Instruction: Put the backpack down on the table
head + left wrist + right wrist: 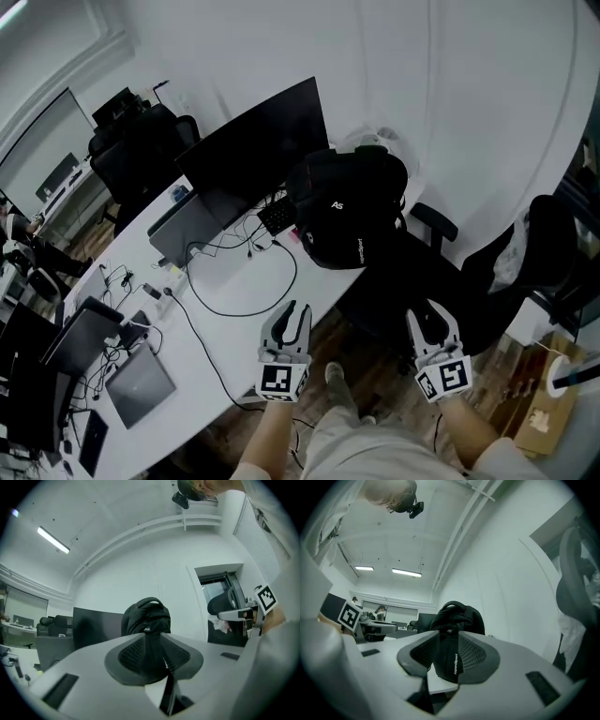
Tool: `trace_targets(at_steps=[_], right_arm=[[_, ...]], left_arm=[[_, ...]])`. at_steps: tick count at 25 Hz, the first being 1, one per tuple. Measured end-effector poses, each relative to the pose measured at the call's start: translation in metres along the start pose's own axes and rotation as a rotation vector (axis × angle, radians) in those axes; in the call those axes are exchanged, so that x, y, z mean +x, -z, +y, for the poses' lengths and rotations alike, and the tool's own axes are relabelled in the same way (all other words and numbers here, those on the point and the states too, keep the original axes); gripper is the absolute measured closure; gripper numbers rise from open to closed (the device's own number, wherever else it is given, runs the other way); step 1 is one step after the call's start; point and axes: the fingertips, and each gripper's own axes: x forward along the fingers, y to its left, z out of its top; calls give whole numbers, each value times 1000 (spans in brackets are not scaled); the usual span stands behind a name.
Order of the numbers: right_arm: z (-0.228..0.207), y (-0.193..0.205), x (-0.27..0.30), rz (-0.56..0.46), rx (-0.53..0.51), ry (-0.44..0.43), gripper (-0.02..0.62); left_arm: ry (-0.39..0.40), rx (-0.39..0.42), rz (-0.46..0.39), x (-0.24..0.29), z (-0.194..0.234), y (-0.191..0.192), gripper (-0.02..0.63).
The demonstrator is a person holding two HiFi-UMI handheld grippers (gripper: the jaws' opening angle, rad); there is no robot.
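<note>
1. Clearances. The black fabric backpack (pixel 347 206) stands at the right end of the white curved bench (pixel 234 300), at the bench's near edge. A white wall runs close behind the backpack. The black flat monitor (pixel 253 141) stands just left of the backpack. Nearer than the backpack and to its left, the bench top is mostly bare. A black office chair (pixel 412 281) sits below and to the right of the backpack, off the bench end. Both grippers are well apart from the backpack, on its near side over the floor.

2. Fingers. The left gripper (pixel 292 314) has its fingers released with a narrow gap and nothing between them. The right gripper (pixel 431 314) has its fingers released with a wider gap, also empty.

3. Obstructed detail. In both gripper views the fingers cover the backpack's lower part, so its base on the bench is not visible. In the head view the backpack's dark underside merges with the chair. A dark gridded item left of the backpack is partly covered by it and cannot be identified.

4. Orientation. The backpack is upright with its long axis vertical and its carry handle on top. The face with white lettering points toward the grippers.
</note>
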Motion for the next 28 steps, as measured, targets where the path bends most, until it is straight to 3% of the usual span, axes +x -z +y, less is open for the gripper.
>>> trace_targets(at_steps=[5,10,19,28], right_arm=[[16,-20,-43,-31,10,-11,528],[30,-24,-74,-16,22,2,546],[67,-25,-136,34,37,89,566],[152,-36,-194,33,58,138,568]], left_arm=[[-44,-47,-30,-49,-6,-25,563],[-77,-63,11,-83,-2,-27,598],[0,-97,-9,-142,2,-43,598],[102,-192,-5,-234,-8,-48,598]])
